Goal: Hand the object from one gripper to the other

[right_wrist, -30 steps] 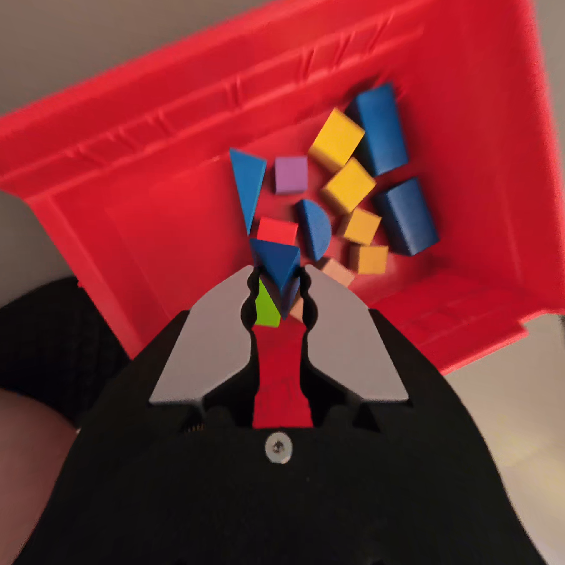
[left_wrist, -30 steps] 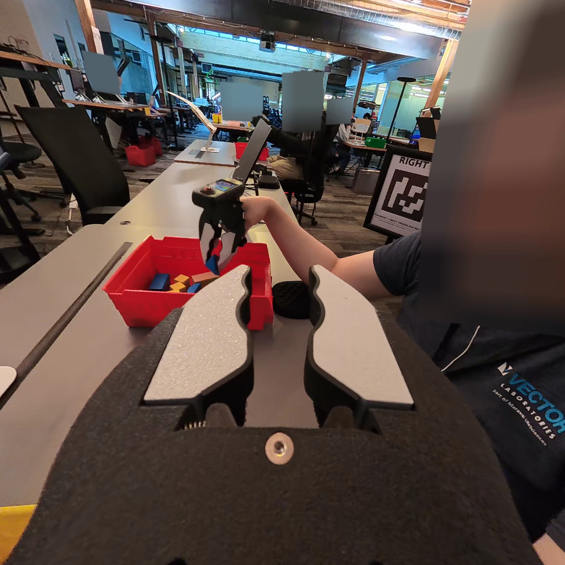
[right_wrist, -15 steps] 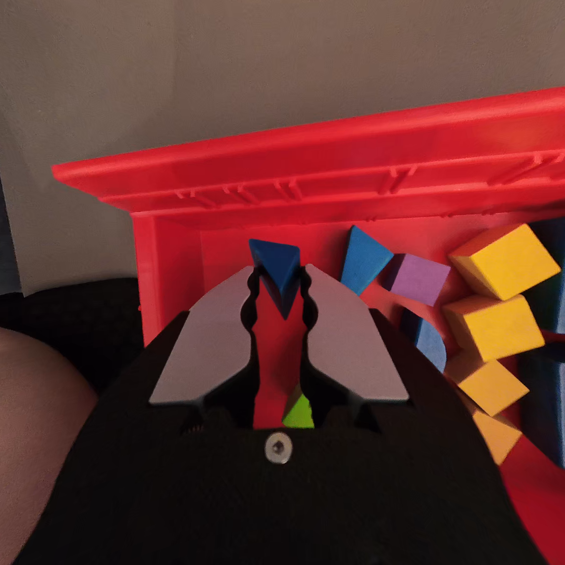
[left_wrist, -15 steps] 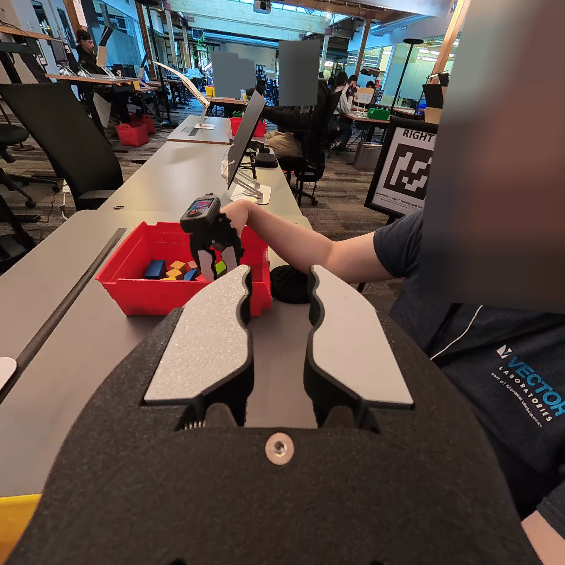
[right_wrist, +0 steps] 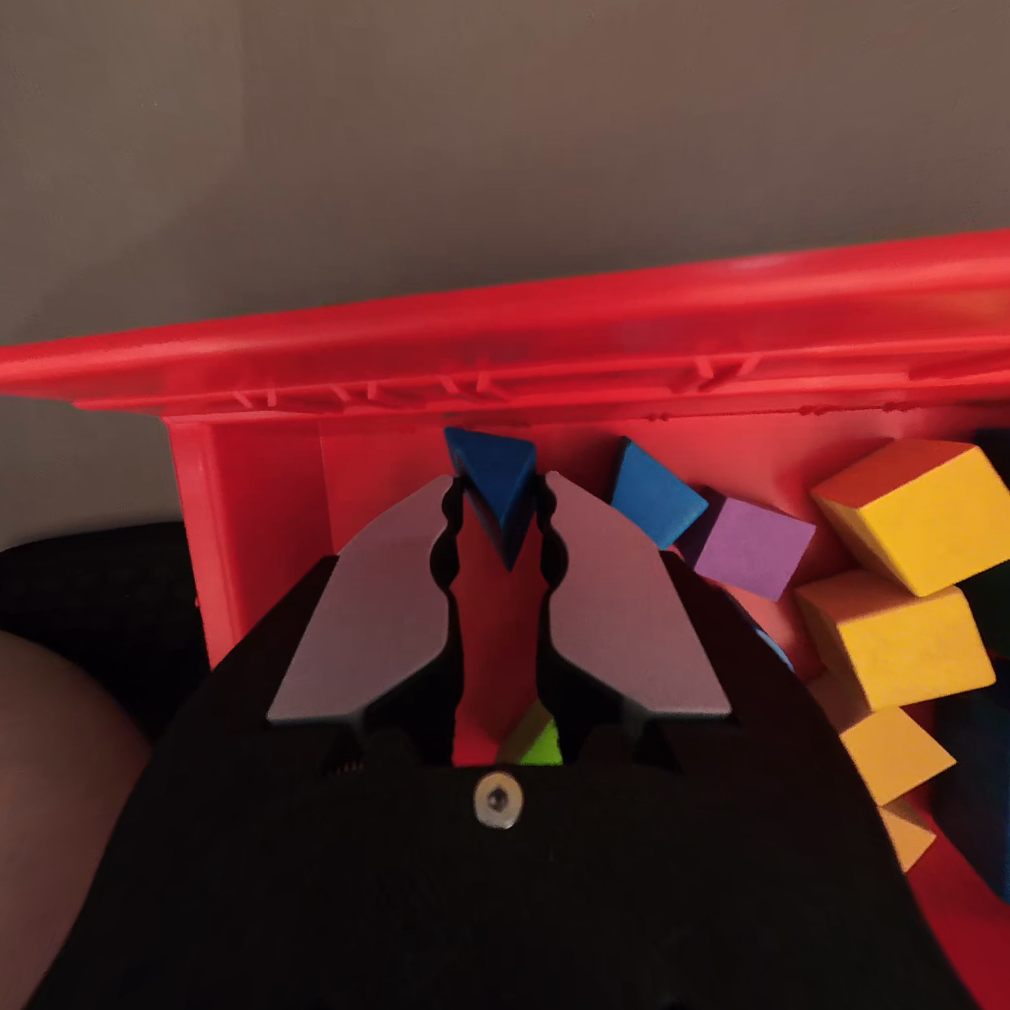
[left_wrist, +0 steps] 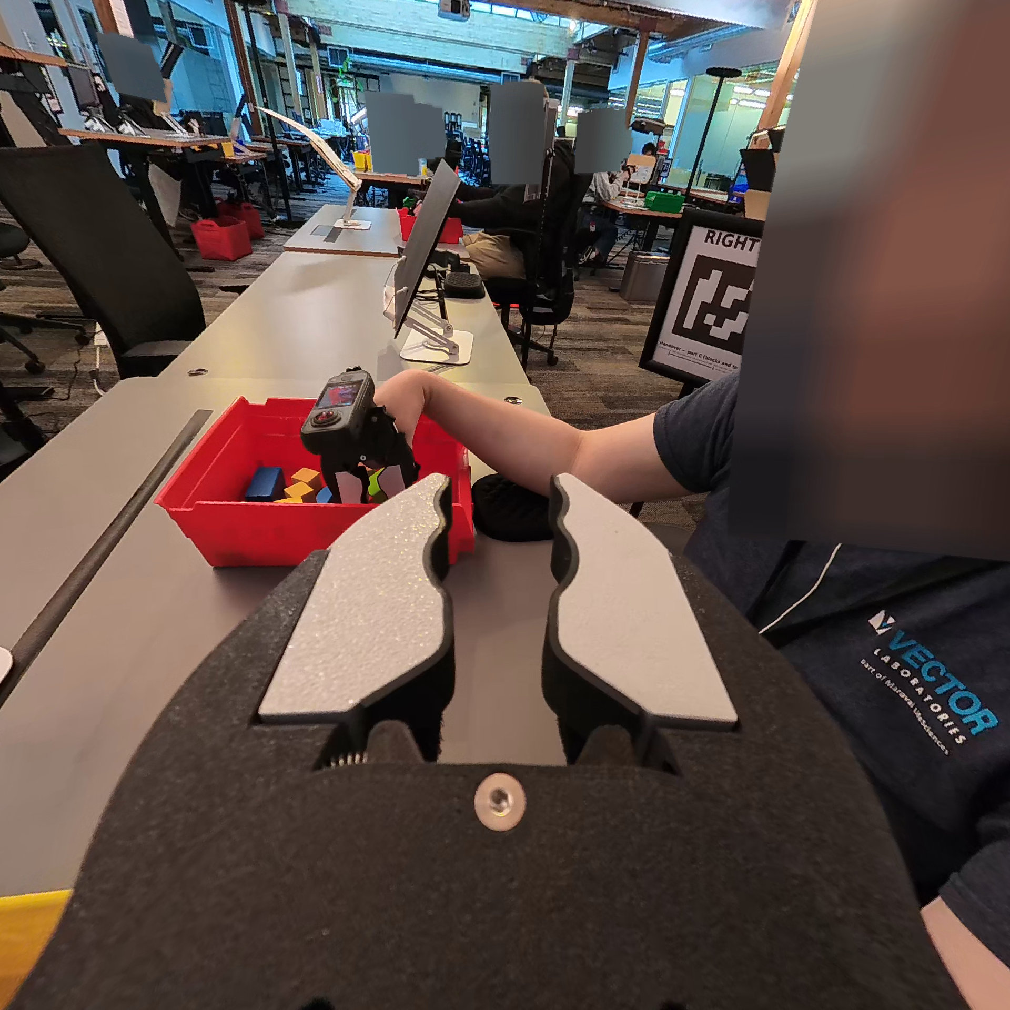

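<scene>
My right gripper (right_wrist: 497,480) is shut on a blue triangular block (right_wrist: 486,464), held by its tips inside the red bin (right_wrist: 492,339) near the bin's wall. In the left wrist view the right gripper (left_wrist: 365,486) sits low in the red bin (left_wrist: 306,527), held by a person's hand; the blue block is hard to make out there. My left gripper (left_wrist: 500,486) is open and empty, over the grey table (left_wrist: 136,628) just short of the bin's near corner.
Loose blocks lie in the bin: a blue wedge (right_wrist: 650,503), a purple cube (right_wrist: 754,546), yellow cubes (right_wrist: 929,508), a green piece (right_wrist: 538,743). A black round pad (left_wrist: 508,508) lies right of the bin. The person's arm (left_wrist: 519,442) and torso fill the right side.
My right gripper, still shut on the blue block, has tilted from pointing down to pointing along the bin floor at its wall and sits lower. The left gripper stays open, hardly moved.
</scene>
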A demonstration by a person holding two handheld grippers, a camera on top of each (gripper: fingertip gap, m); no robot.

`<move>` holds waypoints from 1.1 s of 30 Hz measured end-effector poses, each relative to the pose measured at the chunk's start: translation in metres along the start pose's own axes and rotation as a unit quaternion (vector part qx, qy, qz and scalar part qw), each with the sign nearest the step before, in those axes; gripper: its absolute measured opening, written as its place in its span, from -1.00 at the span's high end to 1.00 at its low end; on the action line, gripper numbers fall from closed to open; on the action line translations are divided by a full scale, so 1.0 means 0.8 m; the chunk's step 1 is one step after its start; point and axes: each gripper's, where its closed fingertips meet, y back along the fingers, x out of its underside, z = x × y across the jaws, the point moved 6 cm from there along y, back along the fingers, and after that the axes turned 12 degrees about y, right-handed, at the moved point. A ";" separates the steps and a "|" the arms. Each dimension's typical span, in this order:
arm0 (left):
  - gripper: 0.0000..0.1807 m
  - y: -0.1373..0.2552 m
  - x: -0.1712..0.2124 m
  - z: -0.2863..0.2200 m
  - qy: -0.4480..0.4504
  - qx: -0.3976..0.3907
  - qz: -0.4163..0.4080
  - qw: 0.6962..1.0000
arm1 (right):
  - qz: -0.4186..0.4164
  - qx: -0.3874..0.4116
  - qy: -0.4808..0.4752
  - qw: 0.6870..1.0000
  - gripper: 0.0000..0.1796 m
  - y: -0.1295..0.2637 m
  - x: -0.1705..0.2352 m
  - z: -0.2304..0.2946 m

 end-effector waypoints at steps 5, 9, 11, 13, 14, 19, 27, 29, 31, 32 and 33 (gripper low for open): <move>0.63 -0.002 0.001 -0.002 0.006 0.006 0.006 1.000 | 0.050 -0.001 -0.024 0.998 0.68 -0.002 0.003 0.001; 0.63 -0.003 0.001 -0.002 0.006 0.007 0.008 1.000 | 0.060 -0.007 -0.035 0.998 0.70 -0.003 0.005 0.002; 0.63 -0.004 0.001 -0.003 0.006 0.008 0.009 1.000 | 0.058 -0.010 -0.041 0.997 0.69 -0.004 0.008 0.002; 0.63 -0.005 0.002 -0.004 0.005 0.008 0.011 1.000 | 0.051 -0.010 -0.044 0.998 0.69 -0.003 0.010 0.000; 0.63 -0.005 0.002 -0.004 0.005 0.008 0.013 1.000 | 0.049 -0.012 -0.046 0.998 0.69 -0.003 0.010 0.000; 0.64 -0.007 0.003 -0.004 0.005 0.008 0.020 1.000 | 0.047 -0.010 -0.049 0.998 0.69 -0.001 0.010 -0.001; 0.64 0.003 0.004 0.003 -0.004 -0.030 0.026 0.999 | 0.019 0.012 -0.046 0.999 0.70 0.023 0.005 0.004; 0.63 0.020 0.005 0.015 -0.002 -0.082 0.023 0.996 | -0.002 0.033 -0.035 0.999 0.72 0.039 0.001 0.008; 0.63 0.043 0.009 0.035 0.006 -0.164 0.026 0.986 | -0.018 0.066 -0.021 0.997 0.75 0.057 -0.003 0.012; 0.63 0.058 0.012 0.050 0.015 -0.218 0.024 0.976 | -0.028 0.080 -0.014 0.996 0.75 0.067 -0.005 0.015; 0.66 0.076 0.013 0.067 0.031 -0.284 0.014 0.958 | -0.037 0.096 -0.007 0.995 0.75 0.076 -0.008 0.017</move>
